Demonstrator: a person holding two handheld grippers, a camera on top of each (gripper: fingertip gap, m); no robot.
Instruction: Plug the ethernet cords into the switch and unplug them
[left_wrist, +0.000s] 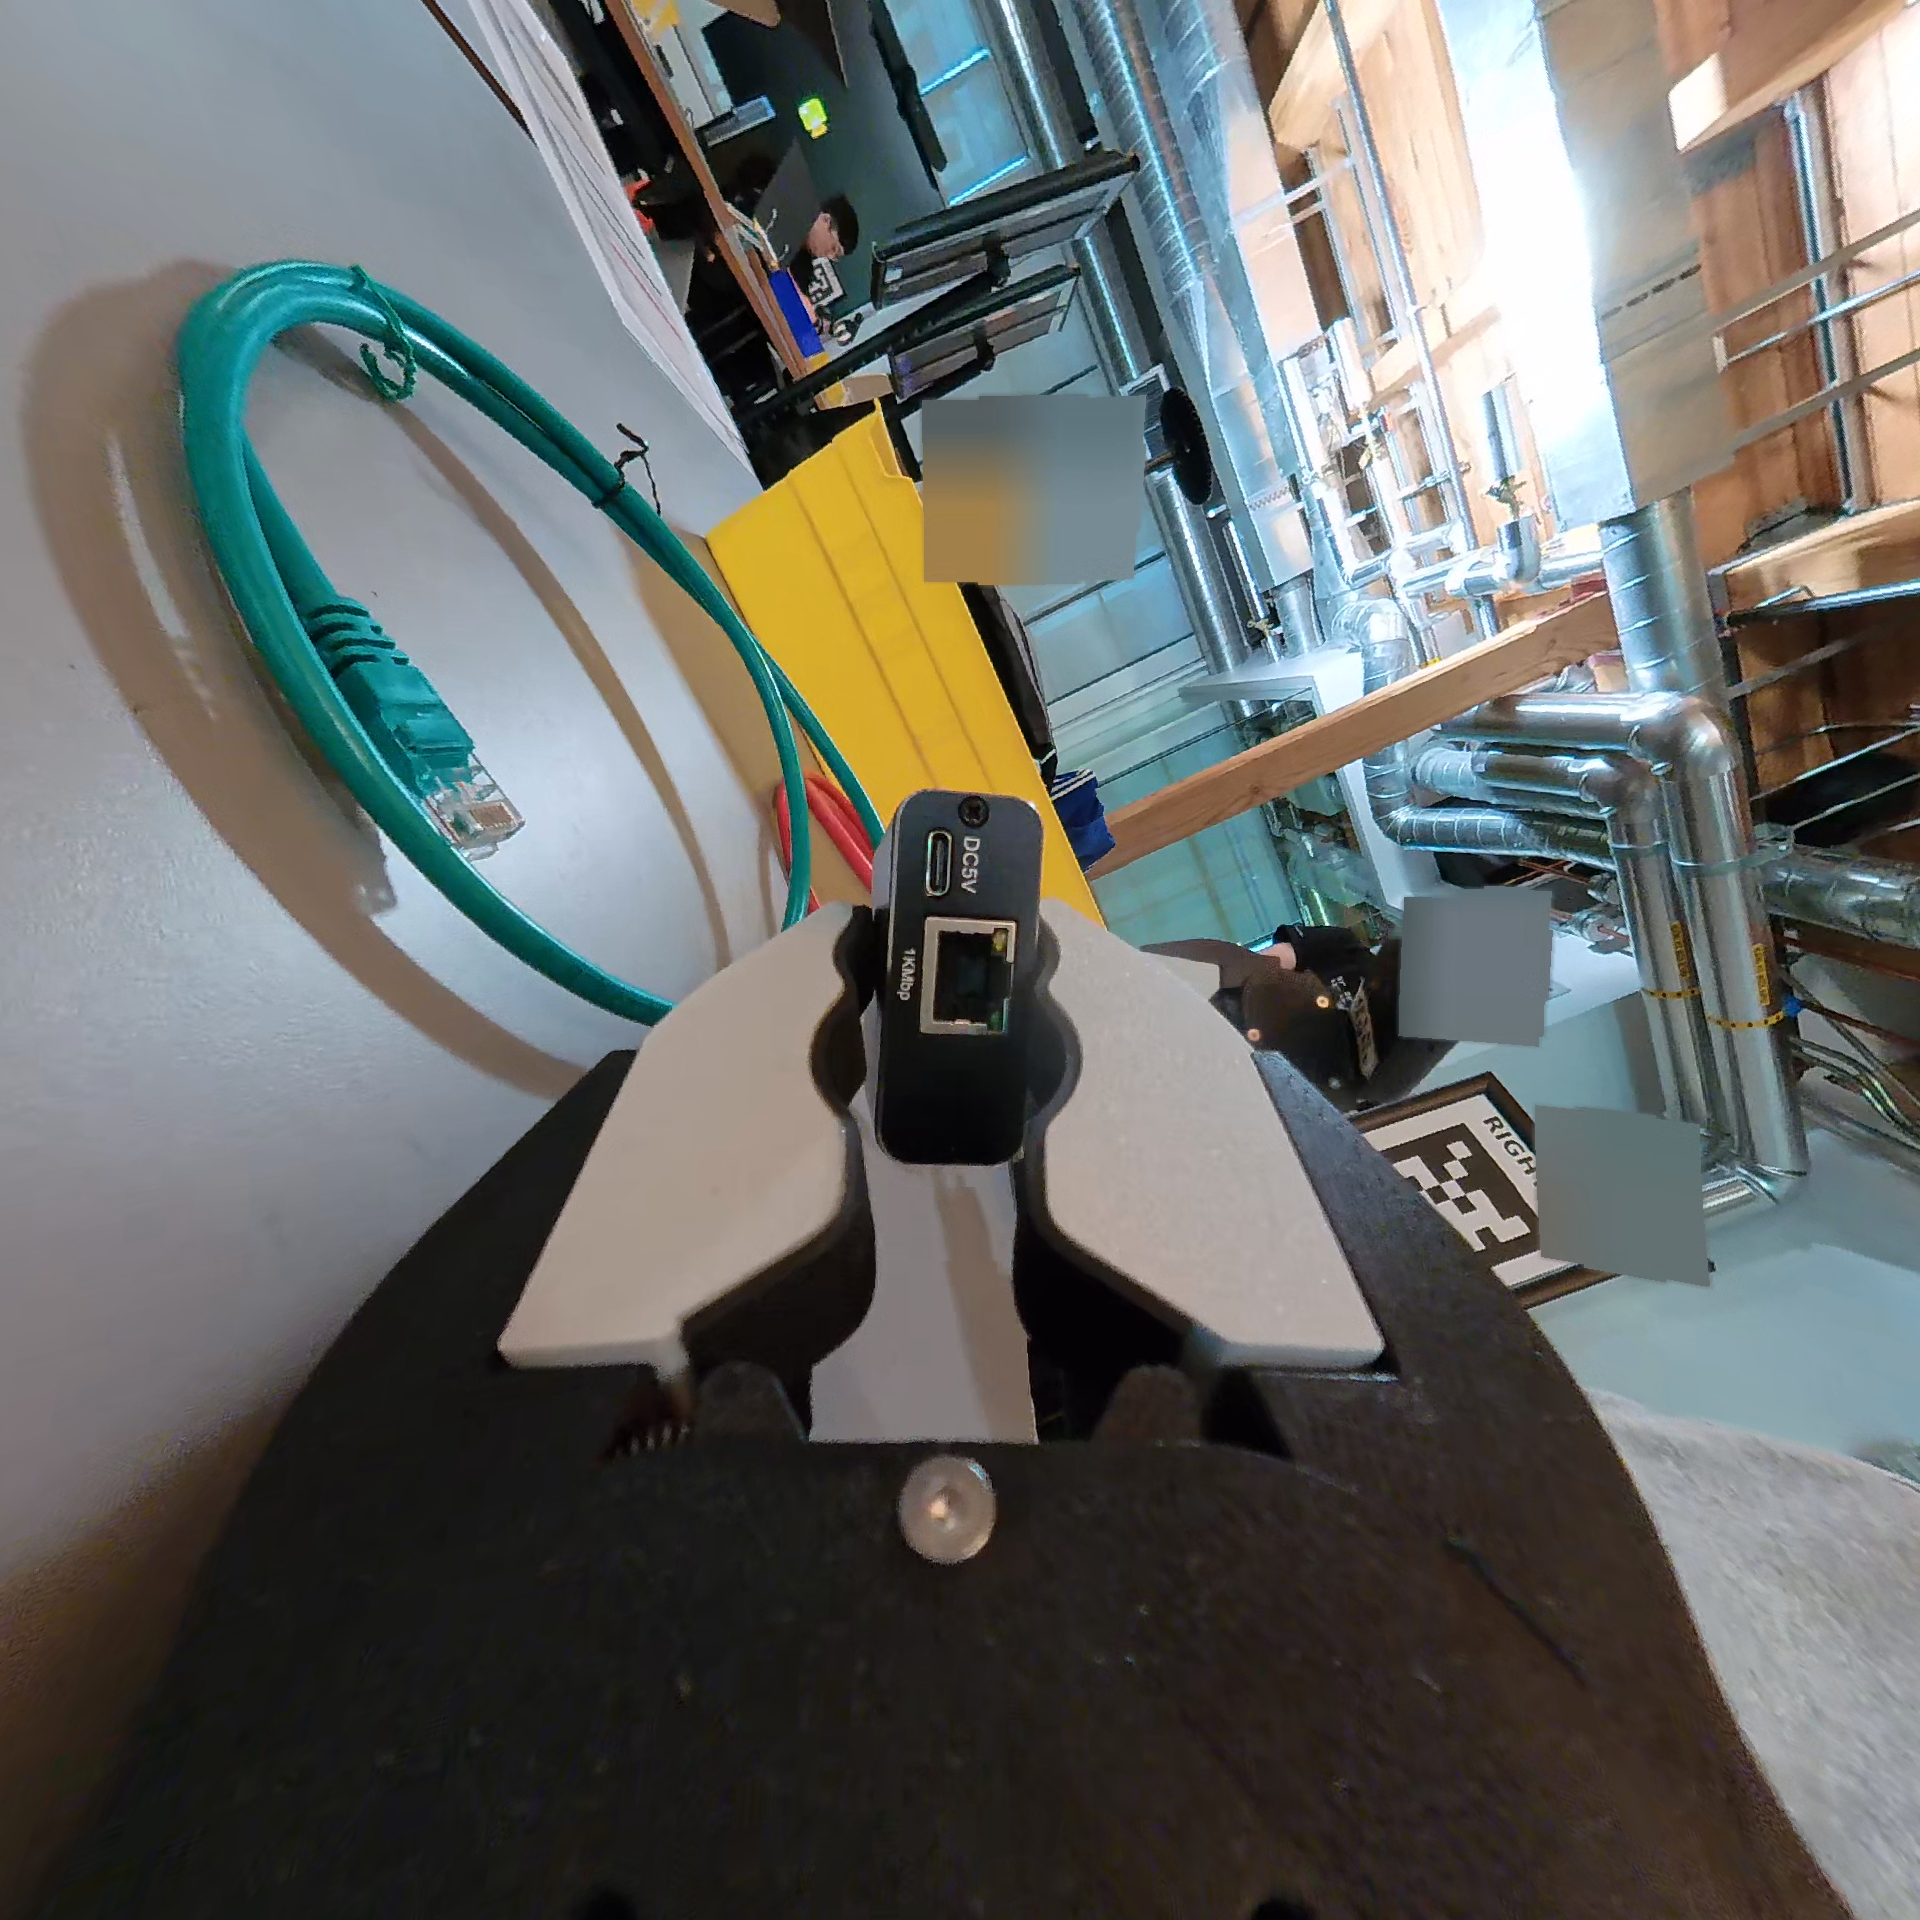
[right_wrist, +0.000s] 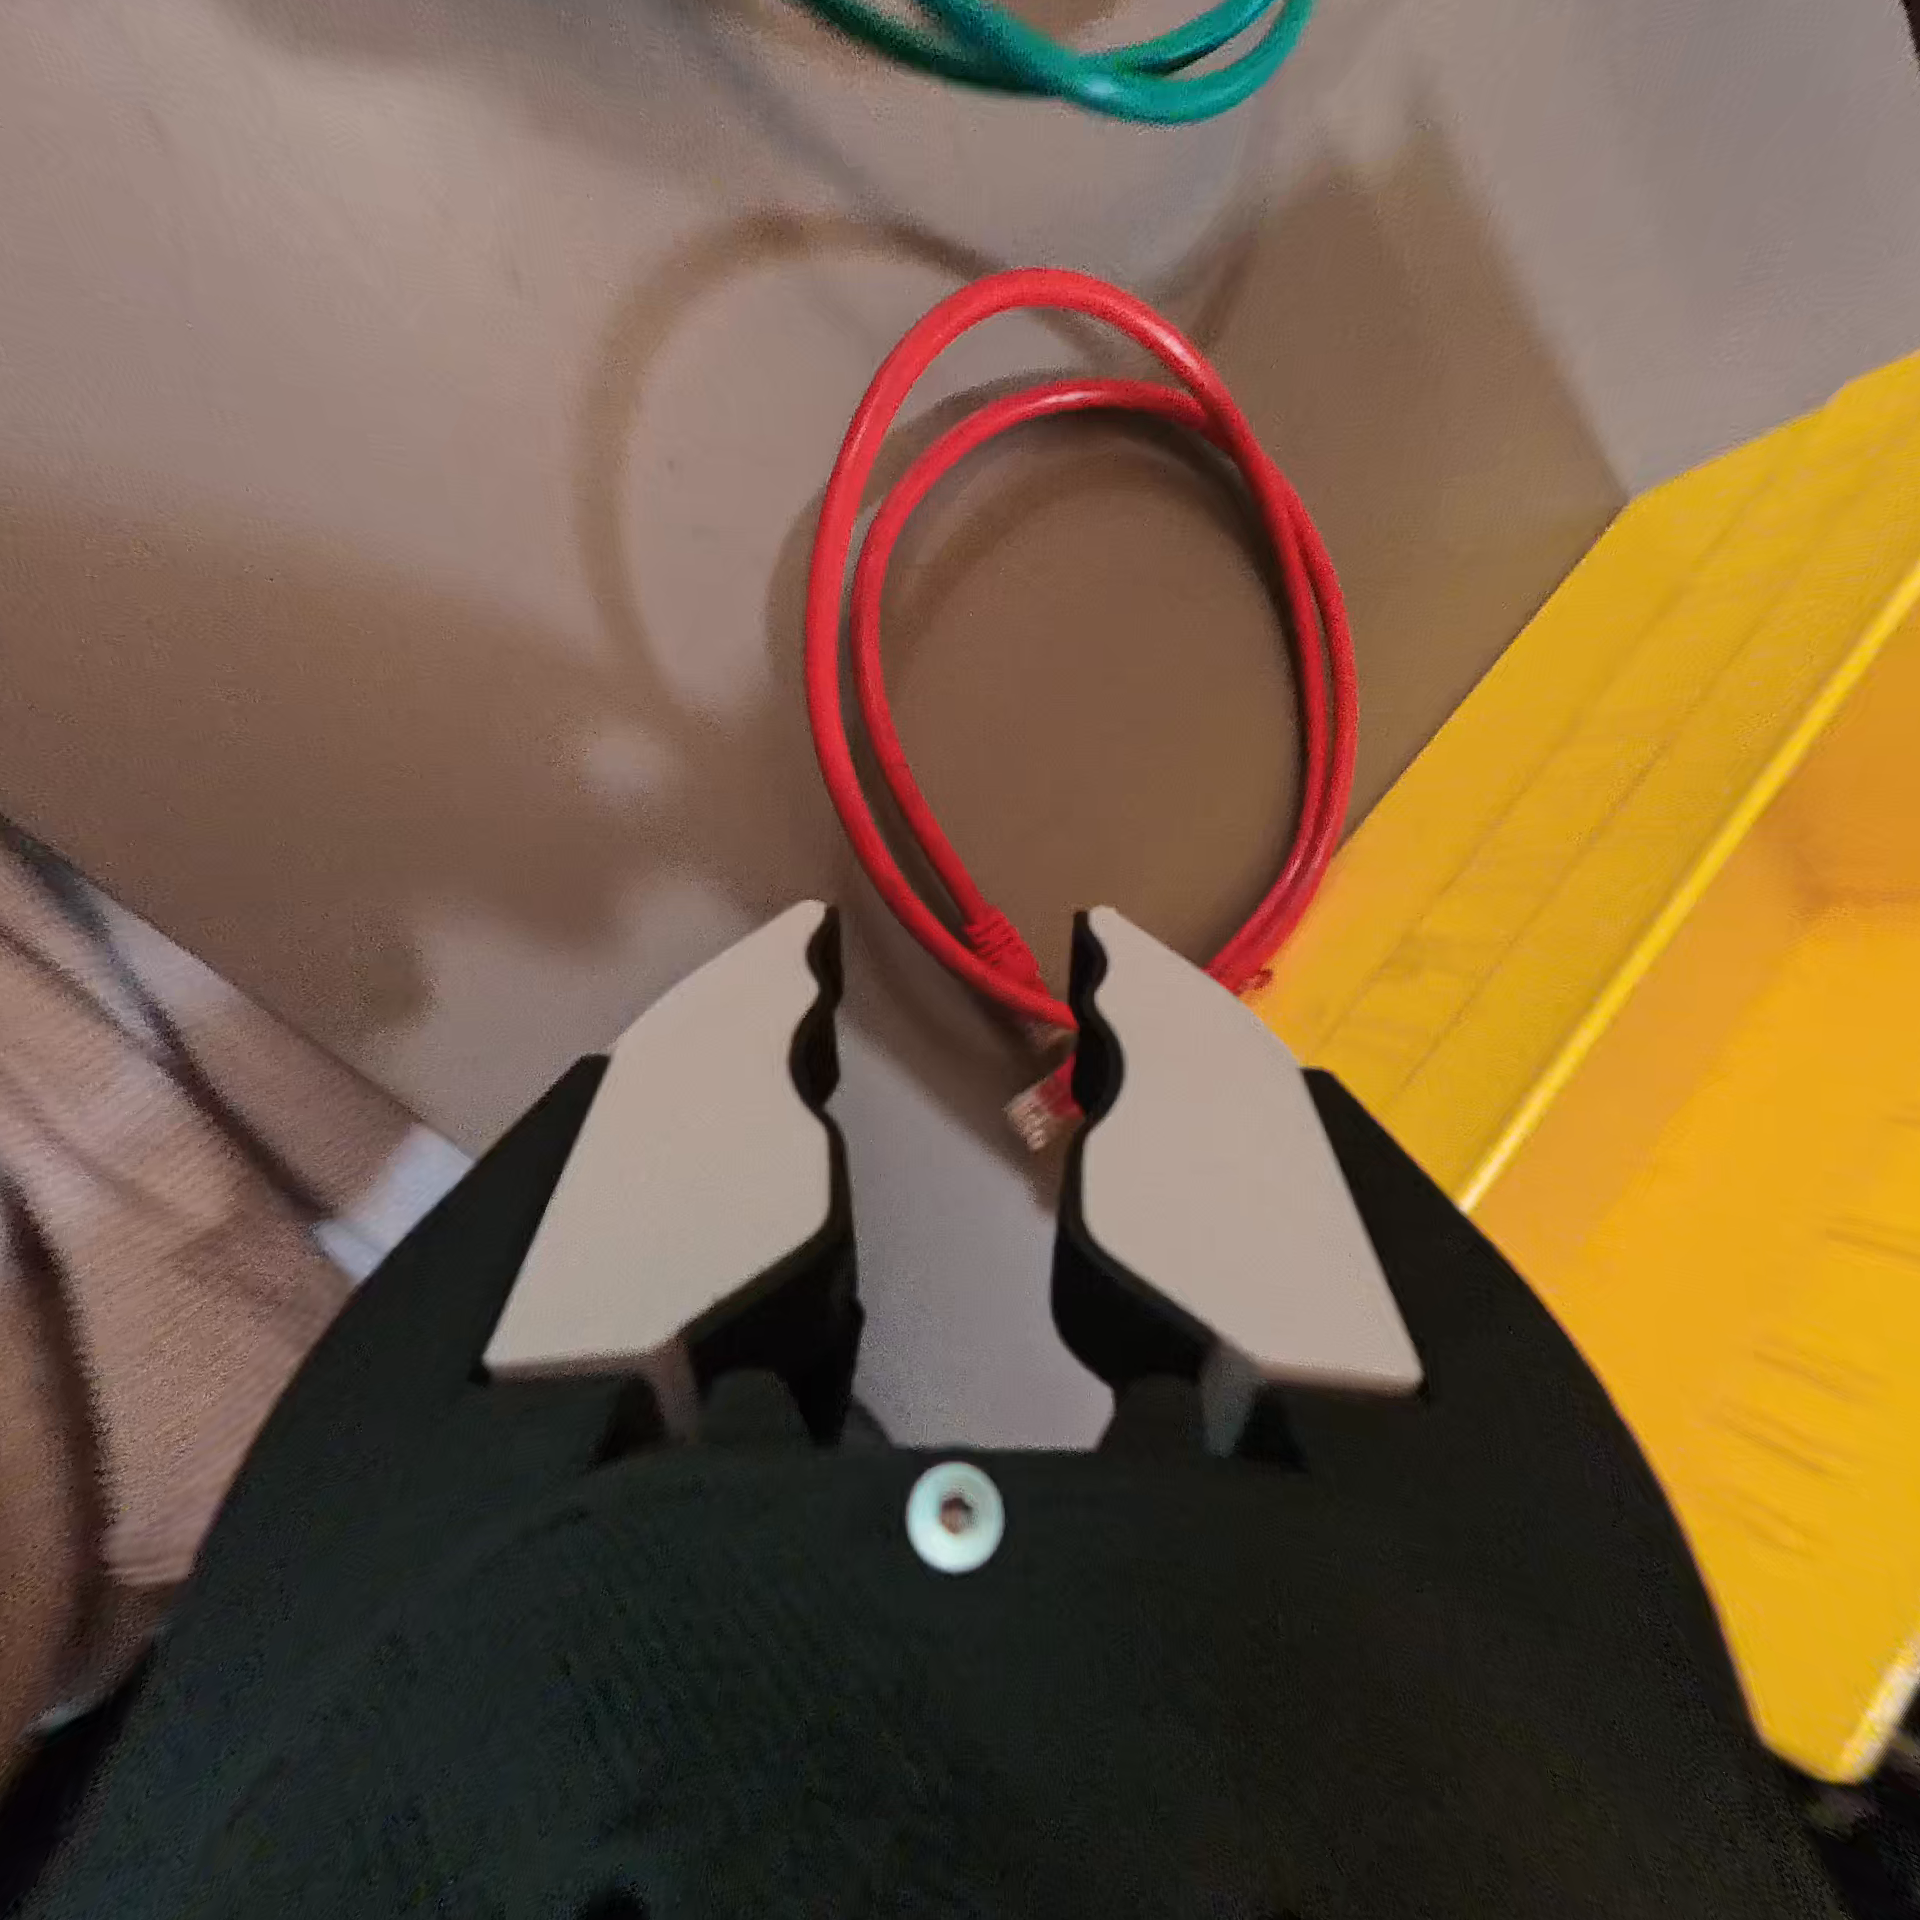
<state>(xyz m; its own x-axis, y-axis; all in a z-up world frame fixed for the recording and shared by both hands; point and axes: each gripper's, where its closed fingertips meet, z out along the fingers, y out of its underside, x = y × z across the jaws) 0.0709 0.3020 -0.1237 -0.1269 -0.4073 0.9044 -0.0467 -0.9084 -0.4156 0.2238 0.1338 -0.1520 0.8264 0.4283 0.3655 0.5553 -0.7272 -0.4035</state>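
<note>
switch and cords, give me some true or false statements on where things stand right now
1. The left gripper is shut on the black switch. True.
2. A cord is plugged into the switch's ethernet port. False: the port facing the camera is empty.
3. The right gripper is open, with the red cord plug lying between its fingers. True.
4. The green cord is held by the right gripper. False: it lies coiled on the white table, its plug free.
5. The yellow bin sits to the left of the red cord in the right wrist view. False: it is on the right.
</note>
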